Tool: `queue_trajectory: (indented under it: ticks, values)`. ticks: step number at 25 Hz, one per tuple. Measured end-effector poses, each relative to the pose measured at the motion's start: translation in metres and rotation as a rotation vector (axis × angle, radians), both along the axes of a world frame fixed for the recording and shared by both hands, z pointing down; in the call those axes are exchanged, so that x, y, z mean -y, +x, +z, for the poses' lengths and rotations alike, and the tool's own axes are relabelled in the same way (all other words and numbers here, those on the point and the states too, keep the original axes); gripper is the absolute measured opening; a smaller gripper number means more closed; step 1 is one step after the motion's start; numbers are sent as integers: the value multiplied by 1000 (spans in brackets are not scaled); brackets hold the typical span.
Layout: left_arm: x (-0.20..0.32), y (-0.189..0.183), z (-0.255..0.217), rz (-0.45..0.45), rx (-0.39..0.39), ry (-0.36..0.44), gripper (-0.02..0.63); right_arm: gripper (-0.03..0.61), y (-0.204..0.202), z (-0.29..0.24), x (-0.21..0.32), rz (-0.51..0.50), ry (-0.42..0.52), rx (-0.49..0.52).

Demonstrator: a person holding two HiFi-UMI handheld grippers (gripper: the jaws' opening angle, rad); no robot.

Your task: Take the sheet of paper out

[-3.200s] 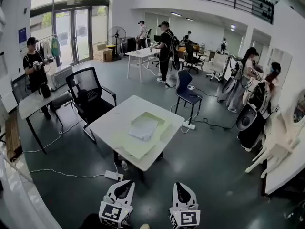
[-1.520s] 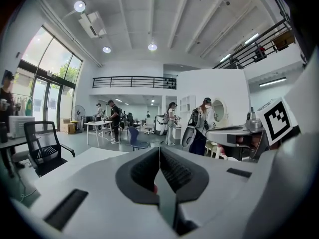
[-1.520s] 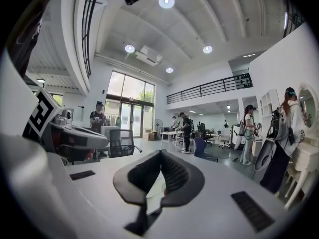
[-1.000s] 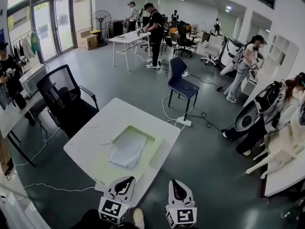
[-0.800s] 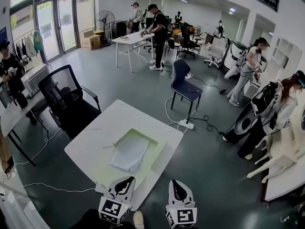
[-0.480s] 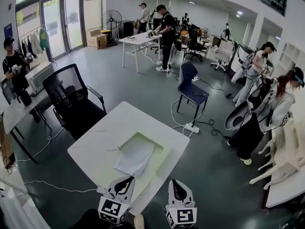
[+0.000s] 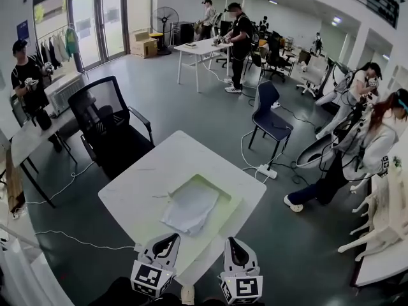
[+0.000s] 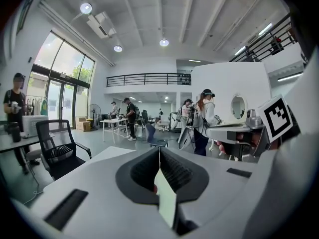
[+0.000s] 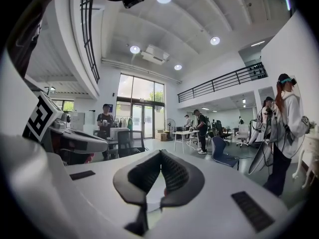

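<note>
A white sheet of paper [image 7: 190, 206], rumpled, lies on a pale green folder [image 7: 224, 197] on the white table [image 7: 159, 171]. The sheet's near edge hangs over the folder's edge. Both grippers sit at the bottom of the head view, short of the table's near corner. My left gripper [image 7: 171, 241] [image 8: 159, 150] has its jaws together with nothing between them. My right gripper [image 7: 230, 242] [image 9: 160, 154] is shut and empty as well. Neither touches the paper or the folder. Both gripper views look level across the room.
A black office chair [image 7: 108, 126] stands at the table's far left, a blue chair [image 7: 271, 116] beyond its far right. A power strip [image 7: 266, 171] and cables lie on the floor. People stand at the right [image 7: 376, 139], left [image 7: 29, 75] and back.
The table with the folder and paper has come closer and sits lower in the head view. Both grippers stay at the bottom edge, jaws together.
</note>
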State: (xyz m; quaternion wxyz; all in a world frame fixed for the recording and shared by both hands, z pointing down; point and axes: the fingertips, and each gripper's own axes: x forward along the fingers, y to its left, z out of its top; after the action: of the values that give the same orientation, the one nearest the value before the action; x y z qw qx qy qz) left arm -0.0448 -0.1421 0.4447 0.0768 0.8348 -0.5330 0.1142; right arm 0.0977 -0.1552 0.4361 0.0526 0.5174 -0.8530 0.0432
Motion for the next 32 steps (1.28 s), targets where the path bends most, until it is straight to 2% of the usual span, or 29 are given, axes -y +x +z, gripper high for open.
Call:
queue_trajectory:
  ticks: [5,9,18,22,28,32]
  values:
    - [-8,-20,11,-55,4,-22,25,17,-19,12,2,-48,-25,-1]
    - [-10,-44,26,-124,-4,-49,25,17,-48,24,12,-131,-49,-15]
    - [-12,-88,43,-337,-19,-93,25,17,-100,50,34,-323,-91,-49]
    - [-6,-102,62,-375,-24,-112,25,17,-125,70,50,-392,-119,-74]
    - [1,-122,95,-478,-54,-164,25,17,-153,110,66,-486,-165,-120]
    - [12,-131,120,-503,-56,-177,25,17,-166,143,76,-534,-211,-147]
